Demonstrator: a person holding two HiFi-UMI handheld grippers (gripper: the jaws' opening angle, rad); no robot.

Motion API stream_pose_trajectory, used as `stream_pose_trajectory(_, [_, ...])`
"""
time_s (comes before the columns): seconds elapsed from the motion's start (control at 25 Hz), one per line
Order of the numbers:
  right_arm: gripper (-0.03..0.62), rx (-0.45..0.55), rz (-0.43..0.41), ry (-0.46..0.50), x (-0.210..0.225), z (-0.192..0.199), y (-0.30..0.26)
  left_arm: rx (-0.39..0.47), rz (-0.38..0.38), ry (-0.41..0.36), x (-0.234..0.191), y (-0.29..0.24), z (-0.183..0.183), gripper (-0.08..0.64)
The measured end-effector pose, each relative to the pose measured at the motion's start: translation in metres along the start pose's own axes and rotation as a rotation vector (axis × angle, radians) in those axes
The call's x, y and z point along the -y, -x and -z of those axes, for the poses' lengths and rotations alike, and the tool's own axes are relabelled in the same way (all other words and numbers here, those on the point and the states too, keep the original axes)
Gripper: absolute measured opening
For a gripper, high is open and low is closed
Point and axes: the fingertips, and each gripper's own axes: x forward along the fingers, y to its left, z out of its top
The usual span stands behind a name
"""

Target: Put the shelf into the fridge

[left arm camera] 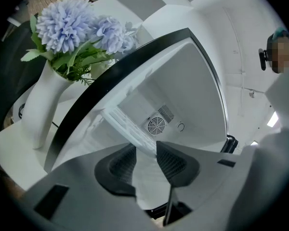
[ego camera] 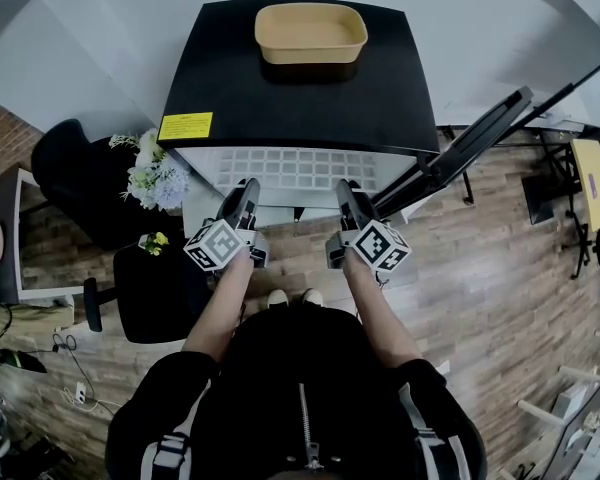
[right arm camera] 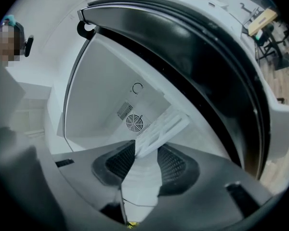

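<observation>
The white grid shelf [ego camera: 290, 168] sticks out level from the open front of the black-topped fridge [ego camera: 230, 78]. My left gripper [ego camera: 248, 190] holds the shelf's near left edge and my right gripper [ego camera: 346, 193] holds its near right edge. In the left gripper view the shelf [left arm camera: 127, 124] runs slantwise into the gap of the left gripper [left arm camera: 145, 150], whose pads close on it. In the right gripper view the shelf [right arm camera: 164, 129] enters the right gripper [right arm camera: 147, 153] the same way. Both views look into the white fridge interior with a round fan [right arm camera: 133, 122] on its back wall.
The fridge door [ego camera: 460, 148] stands open to the right. A tan tray [ego camera: 310, 33] rests on the fridge top. Pale blue flowers in a white vase [ego camera: 155, 178] stand close to the fridge's left side, with a black stool [ego camera: 155, 293] below them. A desk [ego camera: 590, 178] is at far right.
</observation>
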Motion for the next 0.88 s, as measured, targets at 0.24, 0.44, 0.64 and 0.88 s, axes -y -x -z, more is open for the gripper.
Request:
stream_pose_trajectory(0.24, [0.147,0.017,0.02,0.013,0.004,-0.006,-0.008,0.021,-0.02,0.006,-0.006,-0.009,-0.001,0.146])
stream_pose_trajectory(0.44, [0.147,0.035,0.035,0.008,0.005,-0.009,-0.015,0.039,-0.03,0.023,-0.008,-0.016,-0.004,0.141])
stream_pose_trajectory(0.64, [0.147,0.054,0.041,0.01,0.009,-0.011,-0.021,0.053,-0.028,0.032,-0.011,-0.022,-0.004,0.14])
stream_pose_trajectory(0.88, [0.147,0.068,0.048,0.005,0.011,-0.013,-0.028,0.057,-0.028,0.032,-0.015,-0.029,-0.006,0.138])
